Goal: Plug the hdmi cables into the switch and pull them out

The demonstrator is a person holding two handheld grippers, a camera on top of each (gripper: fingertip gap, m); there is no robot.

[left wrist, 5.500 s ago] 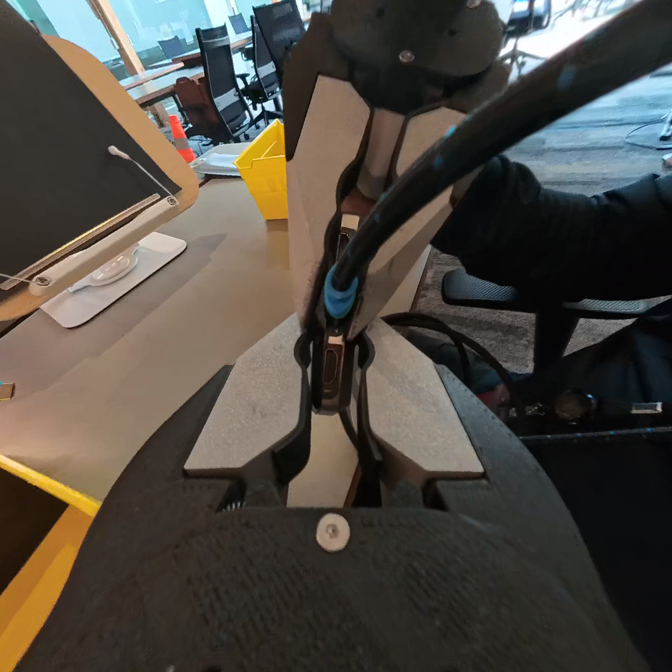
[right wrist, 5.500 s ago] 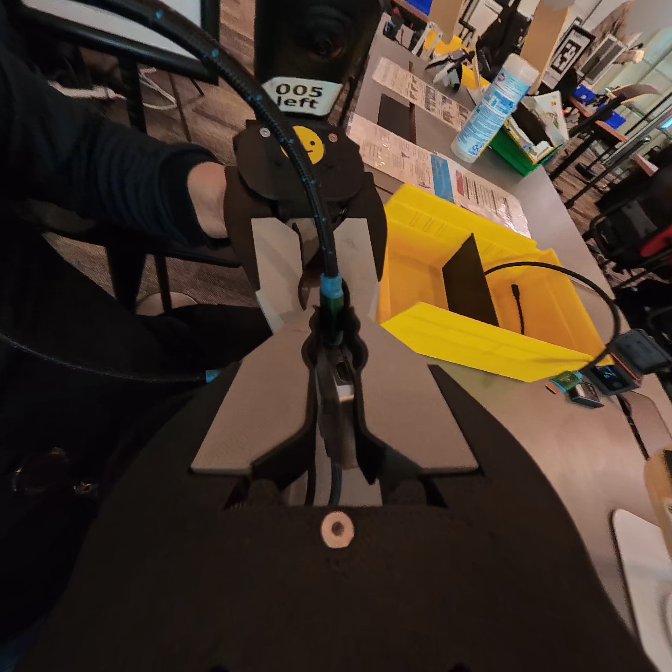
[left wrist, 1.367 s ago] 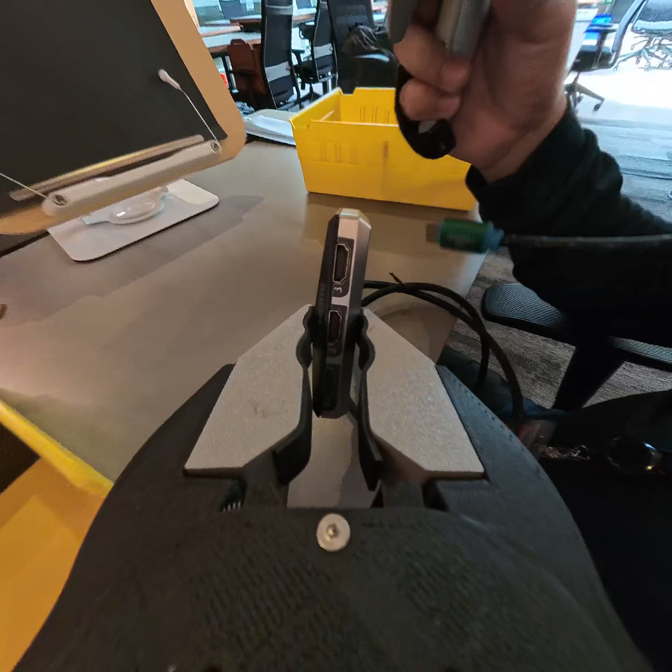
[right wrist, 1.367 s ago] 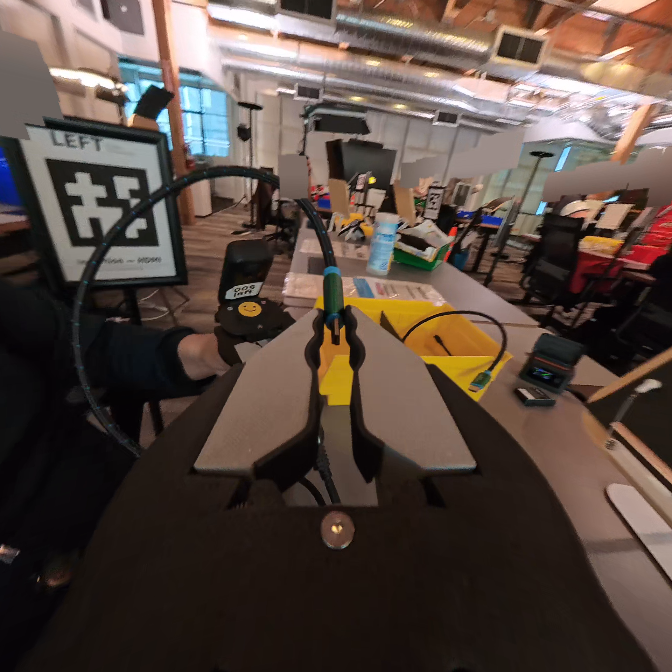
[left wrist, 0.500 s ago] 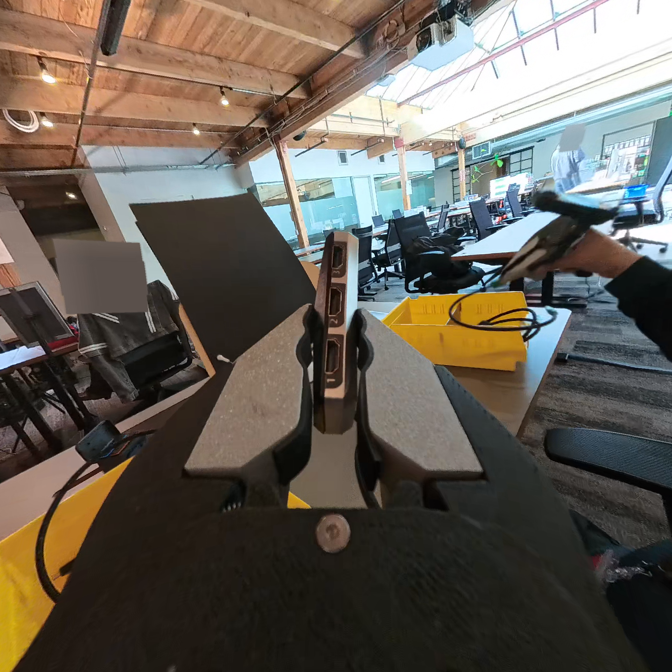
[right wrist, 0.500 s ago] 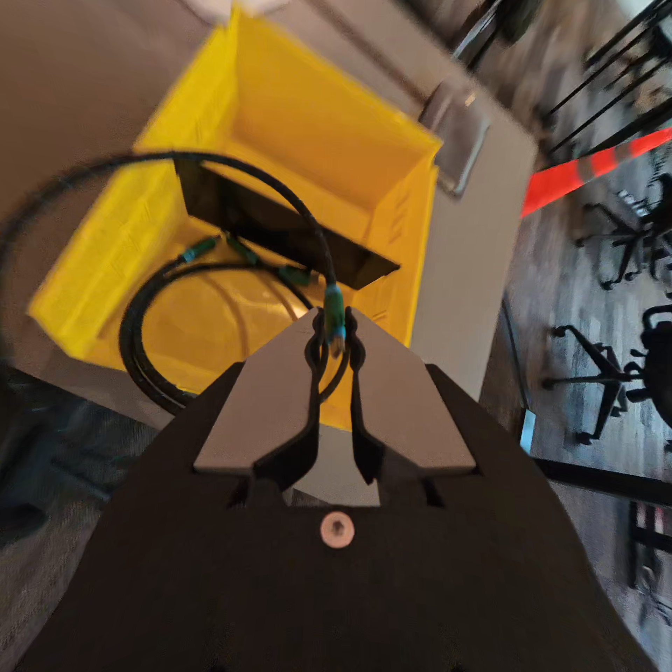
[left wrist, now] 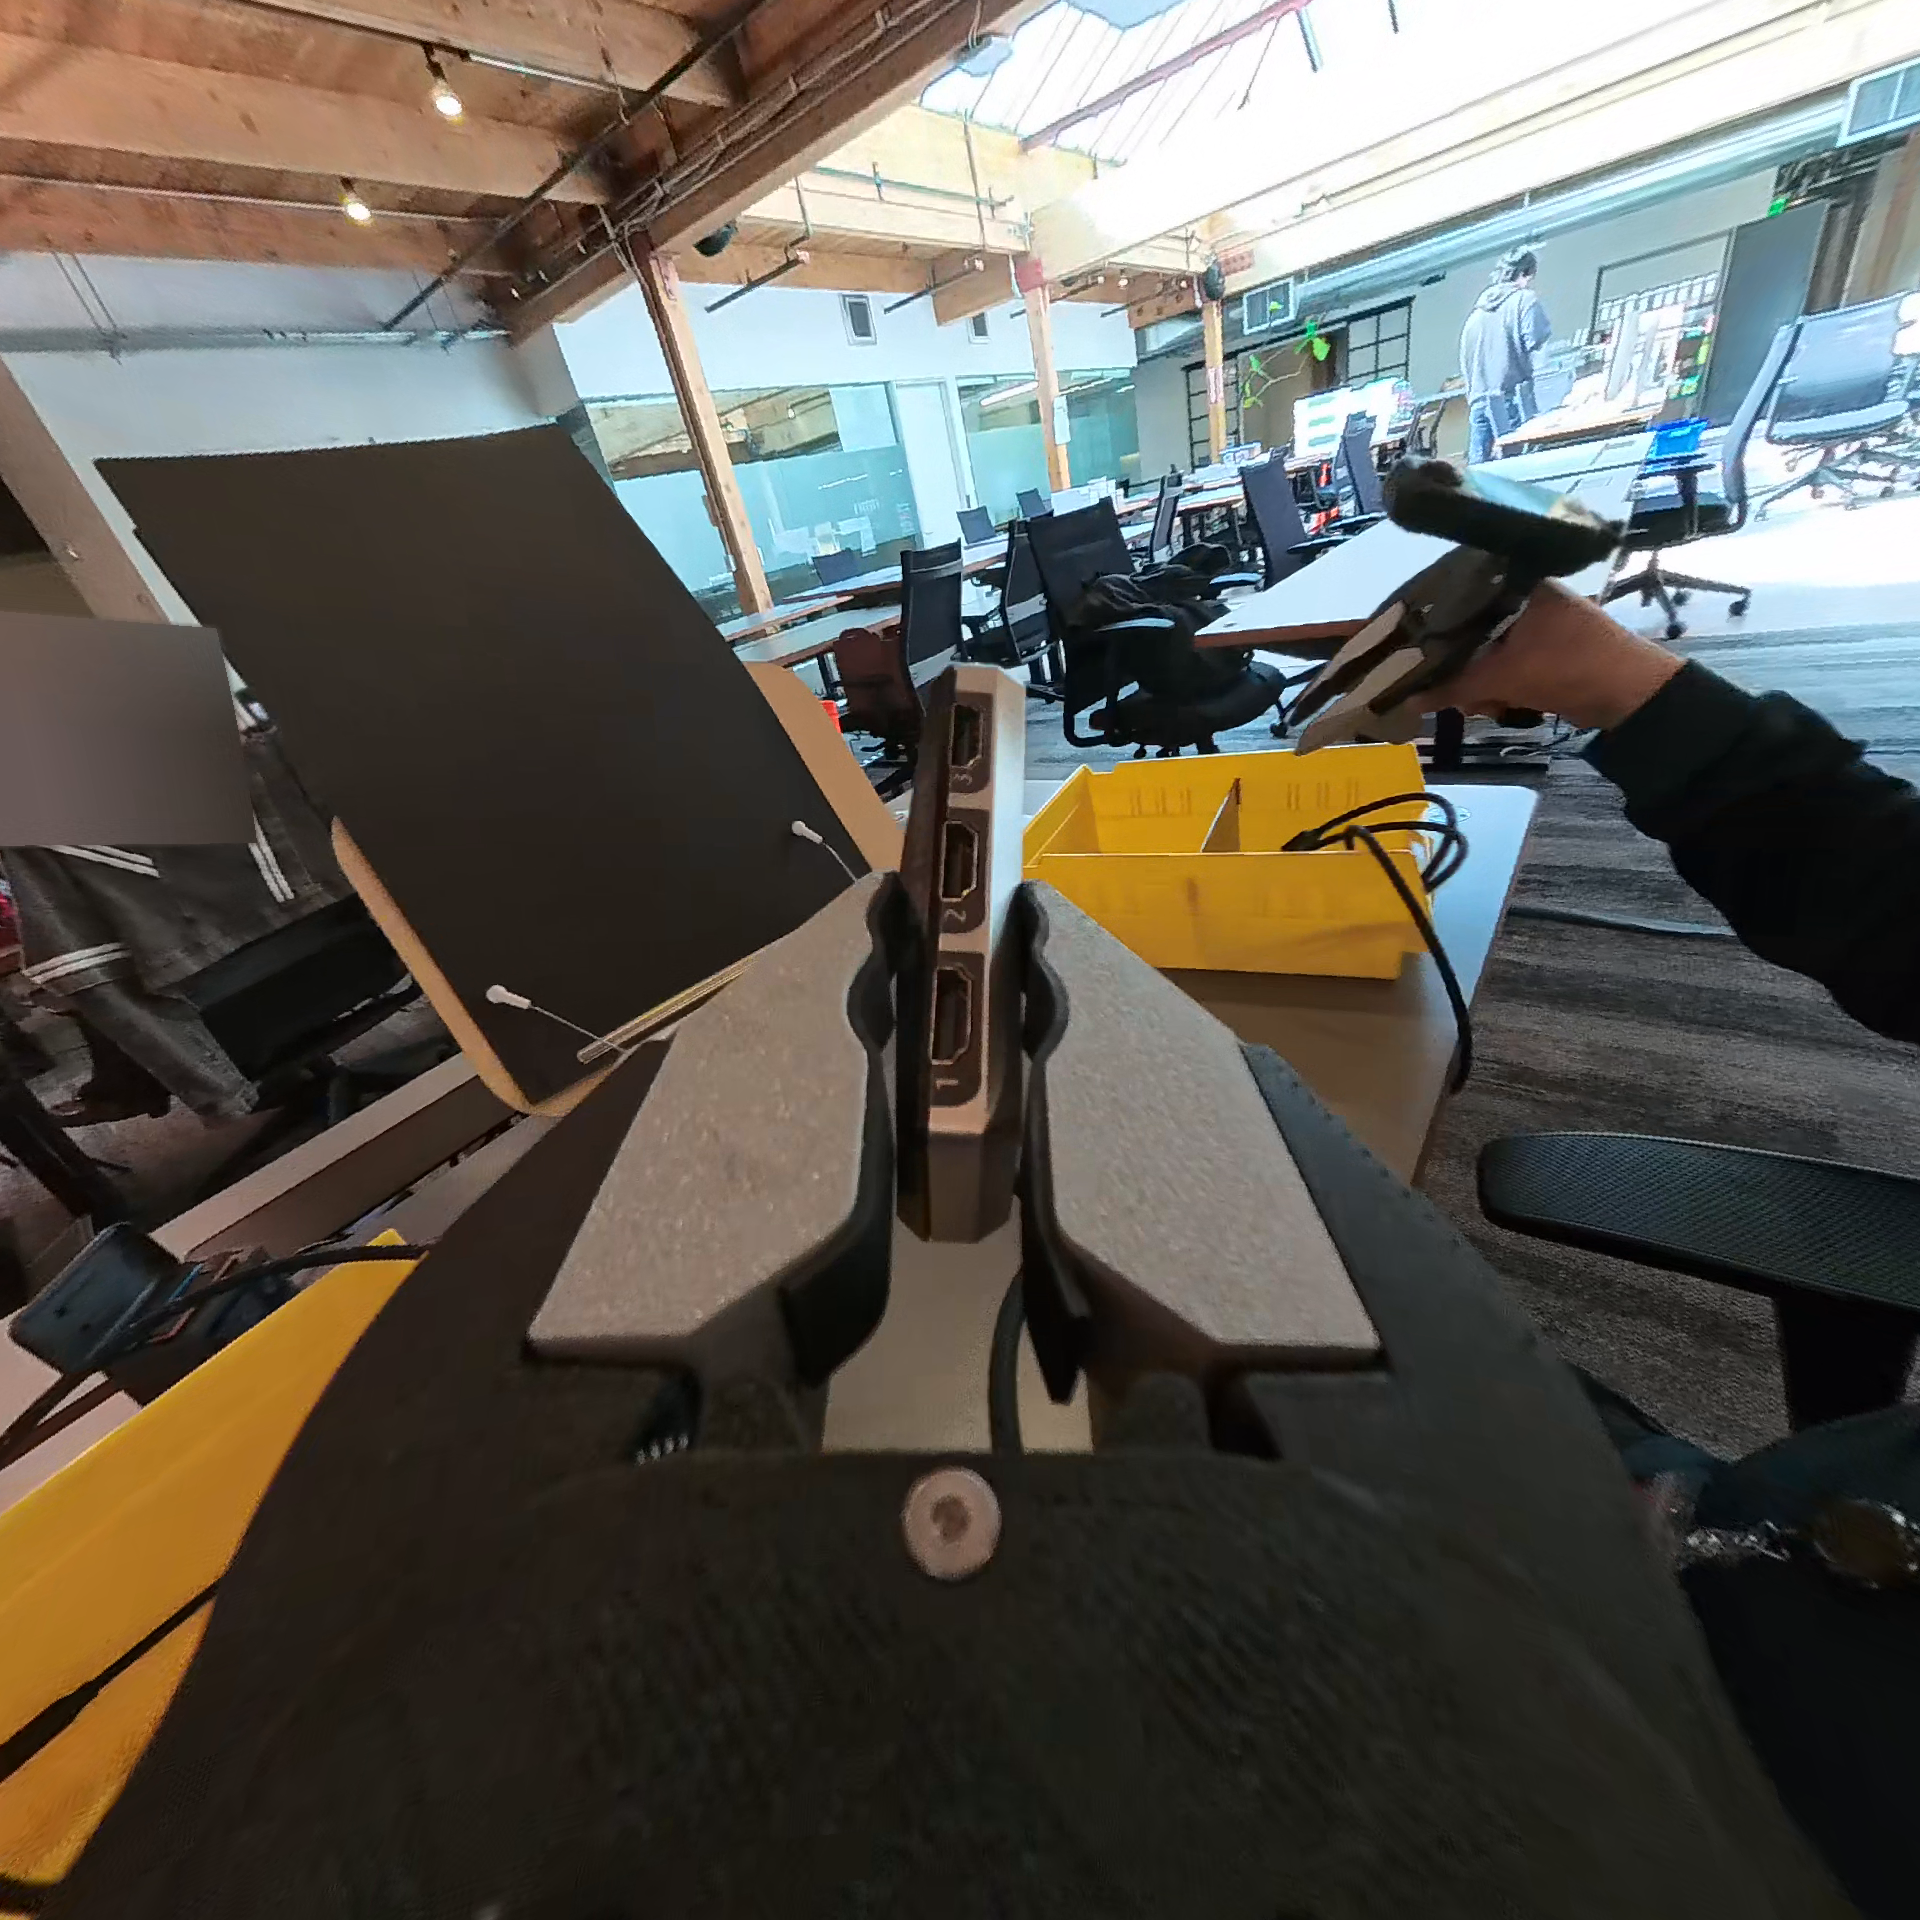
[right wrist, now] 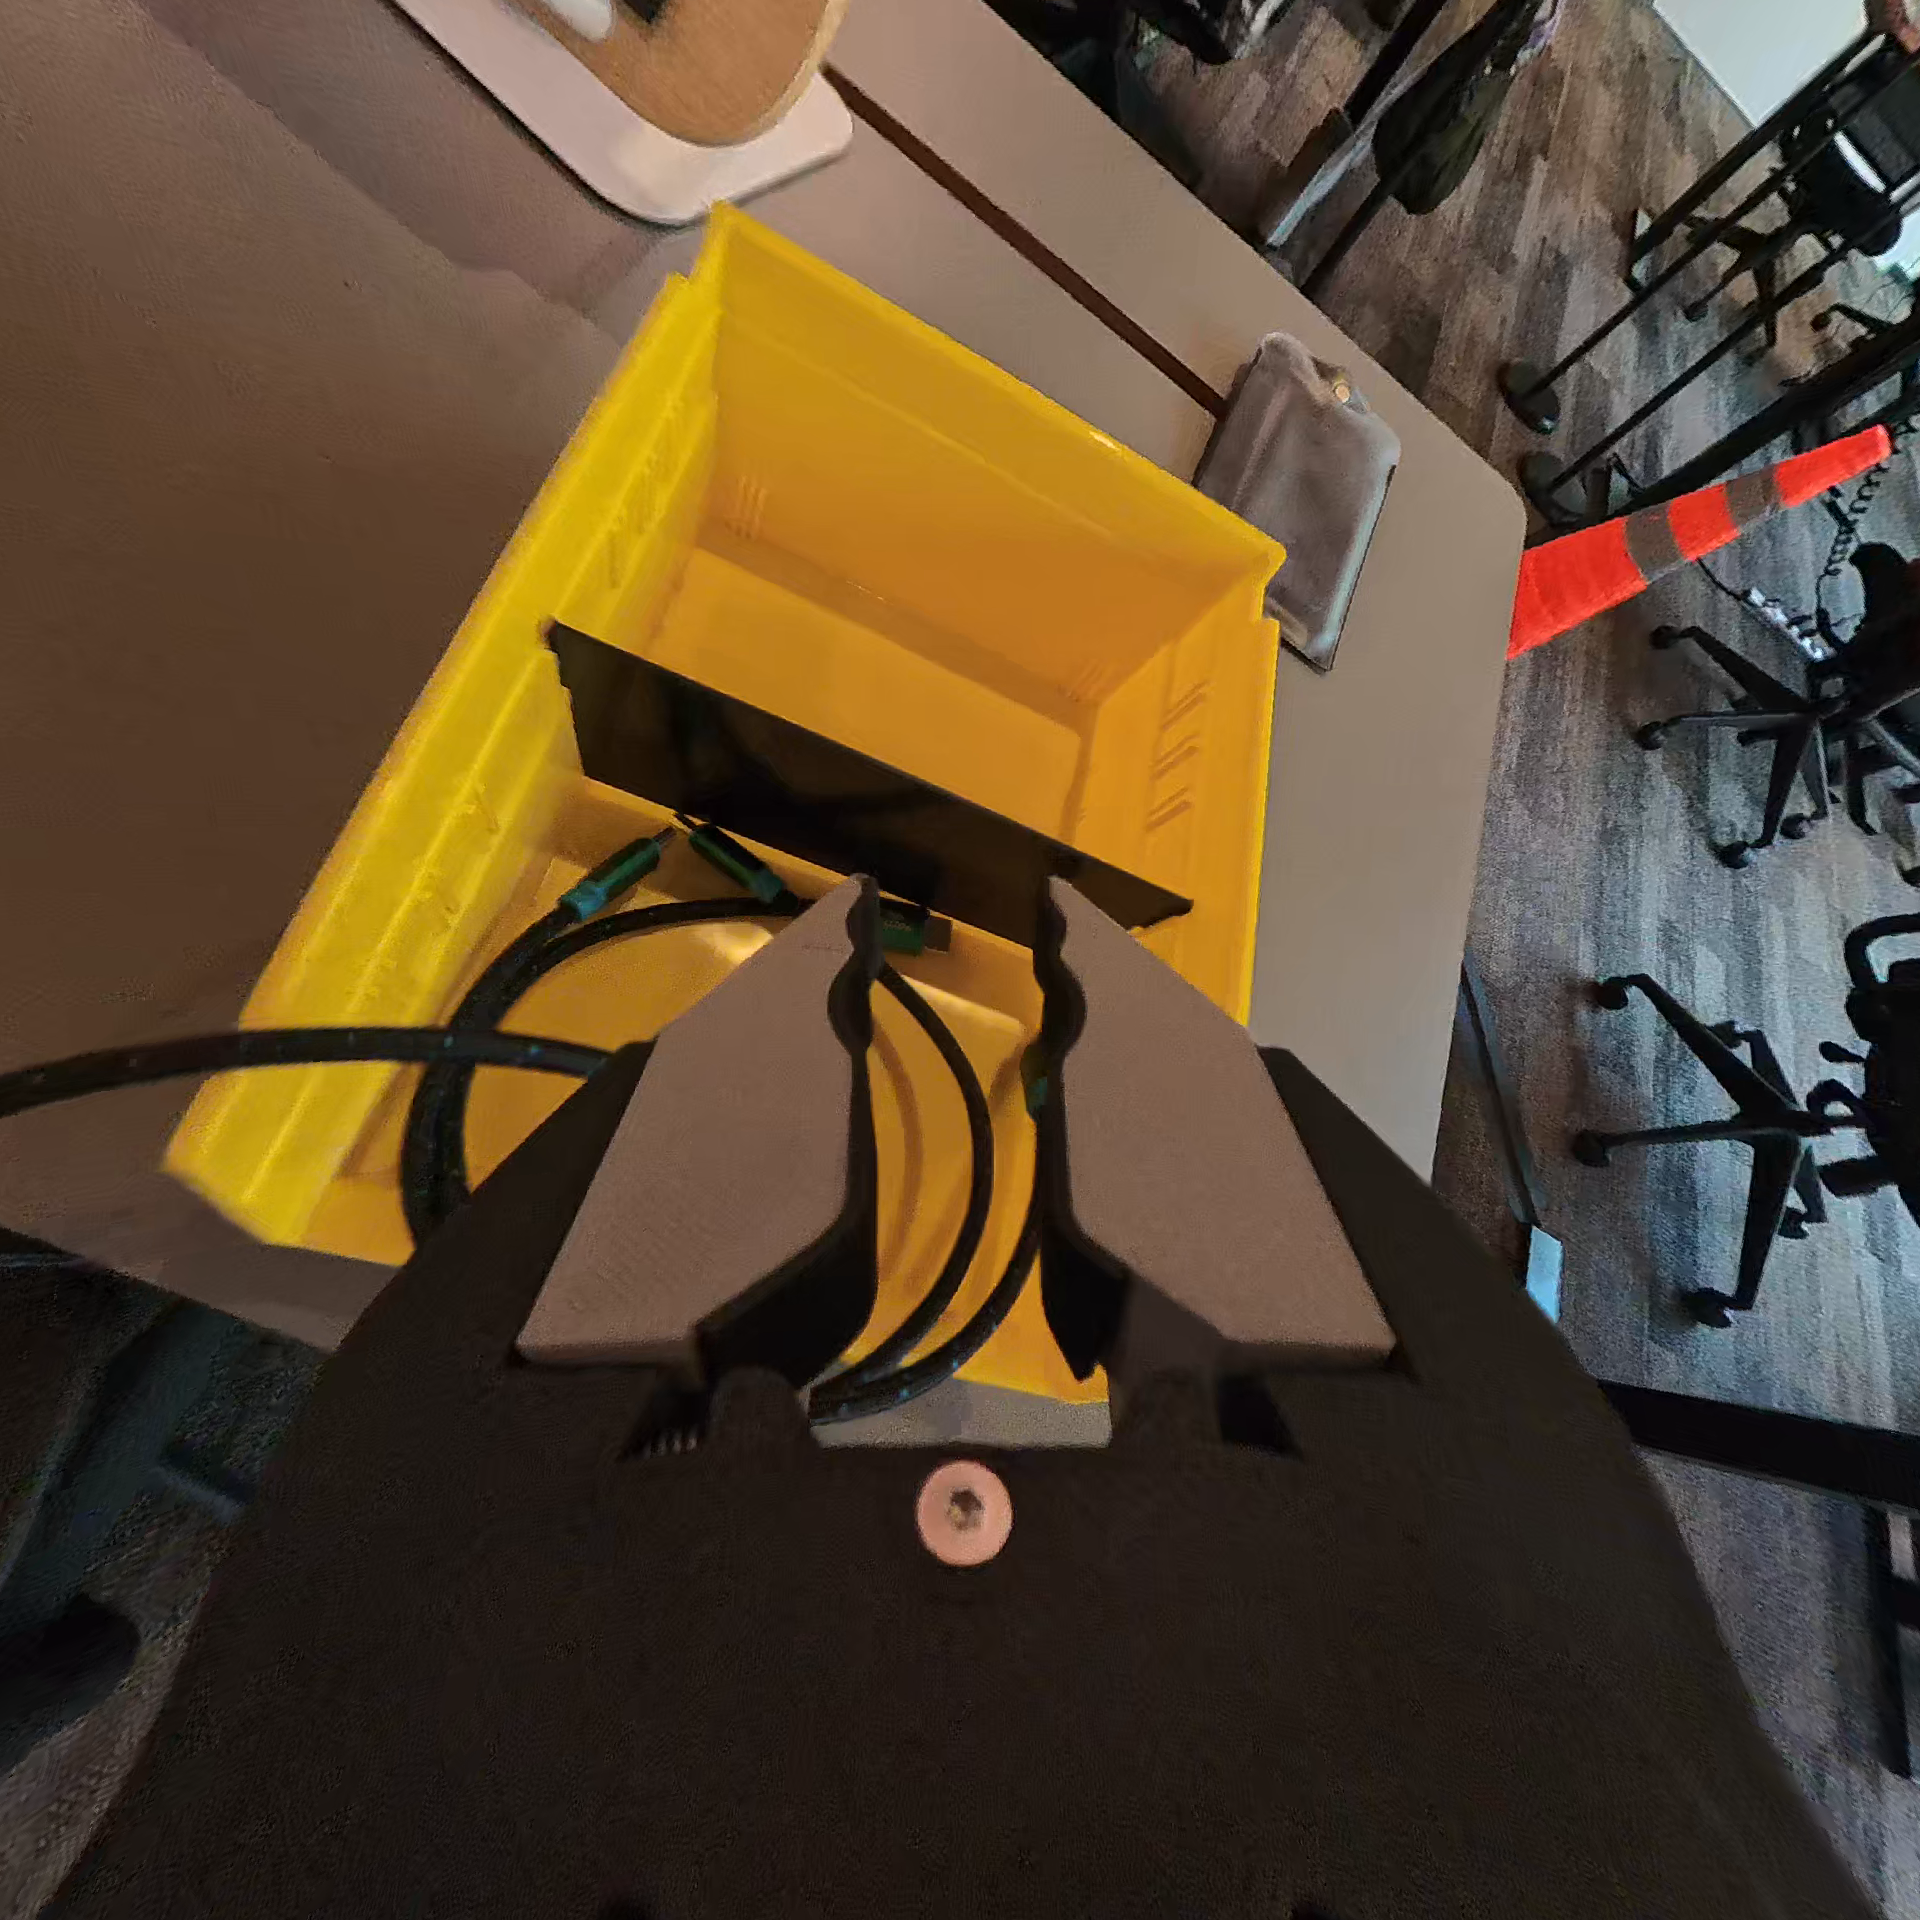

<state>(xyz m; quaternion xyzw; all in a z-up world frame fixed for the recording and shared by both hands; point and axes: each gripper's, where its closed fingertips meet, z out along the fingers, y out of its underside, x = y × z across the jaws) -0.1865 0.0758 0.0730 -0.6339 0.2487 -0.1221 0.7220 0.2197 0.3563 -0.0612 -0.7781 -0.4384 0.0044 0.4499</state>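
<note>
The left gripper (left wrist: 956, 925) clamps the HDMI switch (left wrist: 961, 935) upright, its three ports facing out and empty, a steady socket for plugging. Well apart, the right gripper (right wrist: 951, 914) hangs over the yellow bin (right wrist: 1174, 675), jaws parted wide with nothing between them. The black HDMI cables (right wrist: 468, 1049) lie coiled in the near compartment, this side of the black divider (right wrist: 790, 769), with one strand trailing out over the bin's wall.
</note>
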